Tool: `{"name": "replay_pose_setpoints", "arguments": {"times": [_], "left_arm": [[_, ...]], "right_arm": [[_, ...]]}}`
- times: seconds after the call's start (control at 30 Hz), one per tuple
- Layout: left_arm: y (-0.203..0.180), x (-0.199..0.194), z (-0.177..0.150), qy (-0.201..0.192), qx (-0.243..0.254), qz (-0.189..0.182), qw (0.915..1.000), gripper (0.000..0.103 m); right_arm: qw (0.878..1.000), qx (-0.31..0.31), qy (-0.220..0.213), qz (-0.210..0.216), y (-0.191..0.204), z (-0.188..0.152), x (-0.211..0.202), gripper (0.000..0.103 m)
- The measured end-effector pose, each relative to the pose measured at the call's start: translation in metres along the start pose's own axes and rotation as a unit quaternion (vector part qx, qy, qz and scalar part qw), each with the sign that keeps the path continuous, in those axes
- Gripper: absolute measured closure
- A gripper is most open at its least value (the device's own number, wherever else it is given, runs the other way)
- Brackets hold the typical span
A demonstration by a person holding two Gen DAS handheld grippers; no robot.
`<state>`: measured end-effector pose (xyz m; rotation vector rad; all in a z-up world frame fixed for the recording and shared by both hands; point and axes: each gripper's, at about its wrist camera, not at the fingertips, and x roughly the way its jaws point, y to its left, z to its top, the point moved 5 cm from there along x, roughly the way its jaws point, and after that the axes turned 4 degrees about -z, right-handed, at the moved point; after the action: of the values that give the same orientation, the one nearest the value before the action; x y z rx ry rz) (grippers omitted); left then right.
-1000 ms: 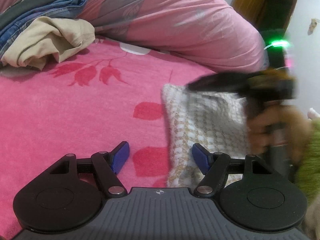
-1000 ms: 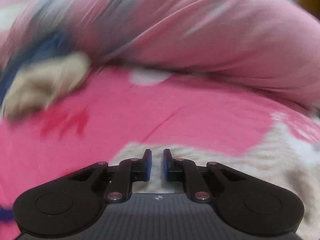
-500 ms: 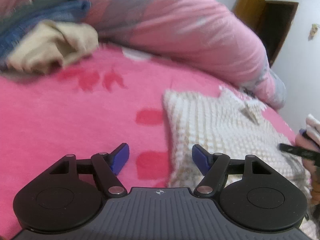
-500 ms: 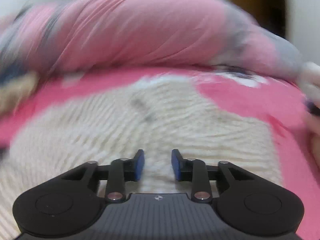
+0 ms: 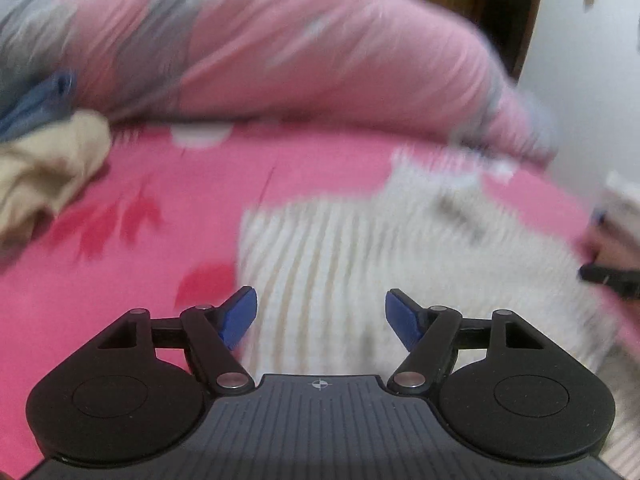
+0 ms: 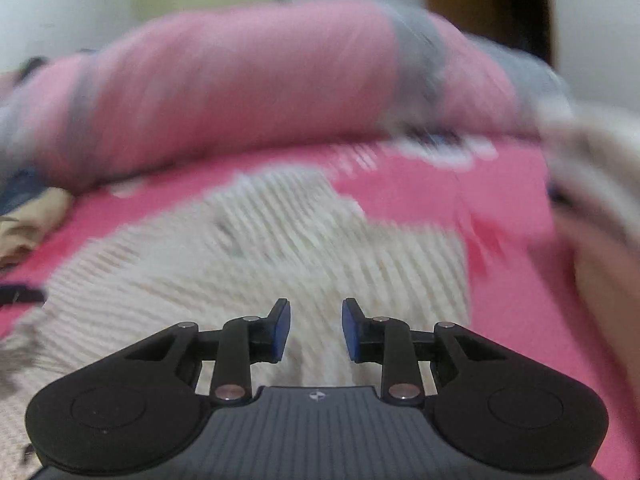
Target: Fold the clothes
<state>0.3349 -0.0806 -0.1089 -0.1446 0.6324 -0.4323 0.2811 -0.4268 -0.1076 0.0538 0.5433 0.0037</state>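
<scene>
On the pink bed (image 5: 312,184) lies the white knit sweater (image 5: 360,248), flat. We hold our left gripper (image 5: 321,318) and right gripper (image 6: 316,330) above it, both jaws apart, holding nothing. More clothes (image 5: 44,168) sit far left.

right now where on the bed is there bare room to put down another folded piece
The widest bare stretch of pink bedspread lies between the beige clothes pile and the white knit garment, bordered behind by the rolled pink duvet. A narrower bare patch sits right of the garment. The left edge is crowded with beige and blue clothes.
</scene>
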Motion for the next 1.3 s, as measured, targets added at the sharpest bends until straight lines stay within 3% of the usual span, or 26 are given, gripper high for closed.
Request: {"name": "replay_pose_setpoints", "arguments": {"times": [0.17, 0.33, 0.5, 0.67, 0.7, 0.73, 0.83, 0.87, 0.9, 1.1, 1.3], "left_arm": [[-0.017, 0.041, 0.067, -0.003, -0.024, -0.089, 0.9958, 0.025], [-0.021, 0.139, 0.098, 0.054, -0.105, -0.132, 0.9841, 0.025], [-0.022, 0.222, 0.100, 0.093, -0.165, -0.109, 0.9757, 0.025], [-0.027, 0.264, 0.097, 0.099, -0.184, -0.099, 0.9730, 0.028], [-0.030, 0.268, 0.098, 0.097, -0.176, -0.100, 0.9744, 0.034], [-0.033, 0.272, 0.098, 0.099, -0.170, -0.104, 0.9749, 0.049], [-0.041, 0.276, 0.095, 0.097, -0.162, -0.099, 0.9771, 0.068], [-0.042, 0.276, 0.094, 0.095, -0.159, -0.095, 0.9781, 0.076], [-0.043, 0.274, 0.094, 0.091, -0.153, -0.092, 0.9798, 0.091], [-0.056, 0.219, 0.107, 0.015, -0.103, -0.123, 0.9870, 0.096], [-0.084, 0.122, 0.110, -0.041, 0.026, -0.176, 0.9832, 0.096]], "right_arm": [[0.997, 0.016, -0.039, 0.062, -0.014, 0.057, 0.033, 0.063], [0.991, 0.102, 0.015, 0.083, -0.046, 0.079, 0.115, 0.060], [0.979, 0.168, 0.066, 0.099, -0.063, 0.077, 0.179, 0.060], [0.964, 0.216, 0.099, 0.122, -0.072, 0.071, 0.213, 0.060], [0.961, 0.222, 0.103, 0.126, -0.072, 0.071, 0.217, 0.060], [0.959, 0.227, 0.106, 0.130, -0.072, 0.071, 0.220, 0.059], [0.959, 0.227, 0.106, 0.131, -0.069, 0.071, 0.224, 0.065], [0.960, 0.224, 0.103, 0.129, -0.067, 0.071, 0.224, 0.080], [0.961, 0.225, 0.098, 0.129, -0.067, 0.072, 0.221, 0.090], [0.960, 0.228, 0.048, 0.156, -0.068, 0.087, 0.171, 0.094], [0.980, 0.109, -0.027, 0.162, -0.043, 0.094, 0.060, 0.094]]}}
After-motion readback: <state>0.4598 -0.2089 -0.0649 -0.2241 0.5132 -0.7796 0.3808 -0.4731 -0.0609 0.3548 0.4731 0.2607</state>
